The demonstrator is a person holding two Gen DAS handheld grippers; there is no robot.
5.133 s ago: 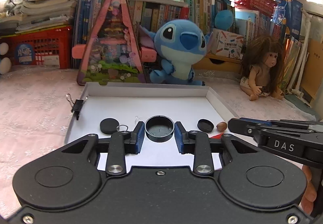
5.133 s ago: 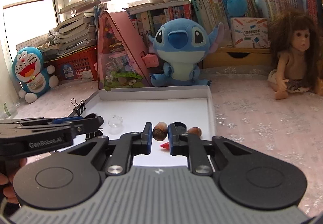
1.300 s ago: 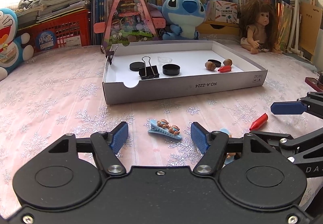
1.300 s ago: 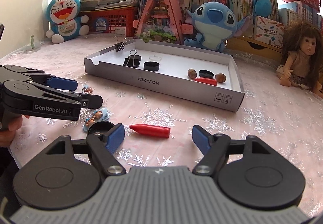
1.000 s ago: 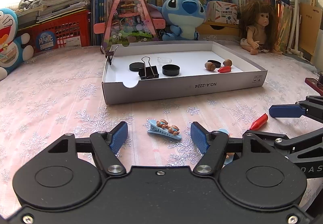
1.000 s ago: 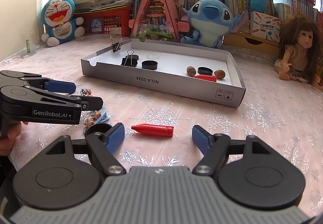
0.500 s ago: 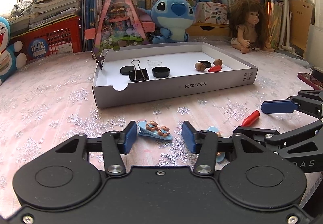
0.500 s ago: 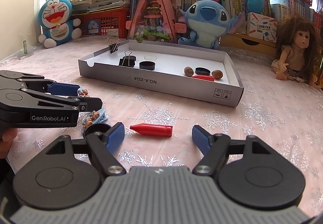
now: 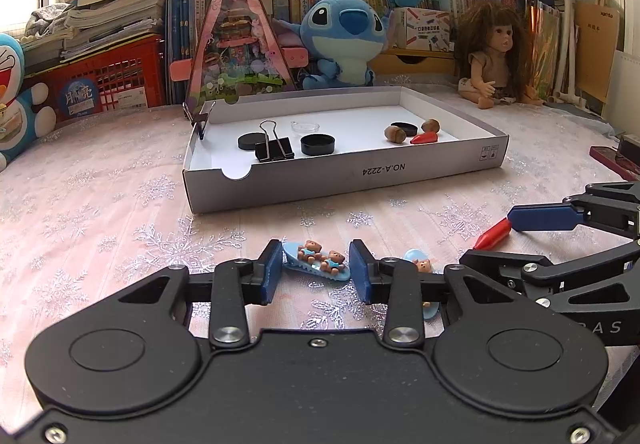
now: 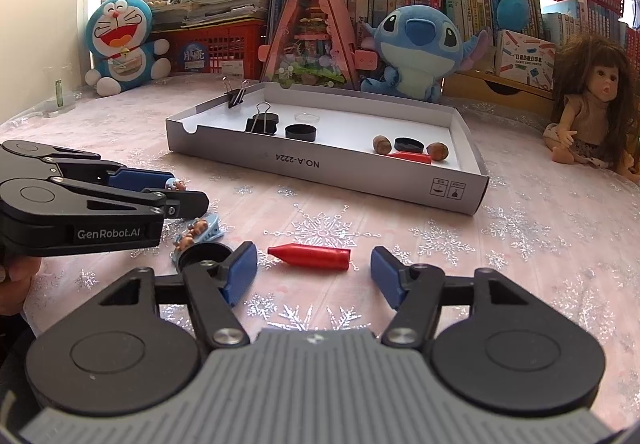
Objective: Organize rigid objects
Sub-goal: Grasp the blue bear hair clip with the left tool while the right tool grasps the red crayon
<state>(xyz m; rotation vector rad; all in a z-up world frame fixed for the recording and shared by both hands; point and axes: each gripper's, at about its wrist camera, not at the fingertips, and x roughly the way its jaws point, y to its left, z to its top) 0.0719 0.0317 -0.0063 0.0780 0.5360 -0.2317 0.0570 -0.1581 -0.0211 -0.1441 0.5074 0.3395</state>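
A pale blue hair clip topped with two tiny brown bears lies flat on the table, which is covered with a pink cloth printed with silver snowflakes. The left gripper sits low over it, its blue-padded fingers standing on either side of the clip, close to its ends but not clearly pressing on it, so they read as partly parted rather than clamped. The right gripper has its fingers spread wide around a red bullet-shaped piece lying on its side on the cloth, touching neither pad. Beyond both, a shallow white cardboard tray marked "NO.A-2224" holds black binder clips, black round caps, a clear small dish, two brown nuts and a second red piece. The left wrist view alone shows a second bear clip partly hidden behind its right finger. The right wrist view alone shows a black round cap on the cloth just behind its left finger, touching the hair clip's end, and a Doraemon plush seen whole at the back left.
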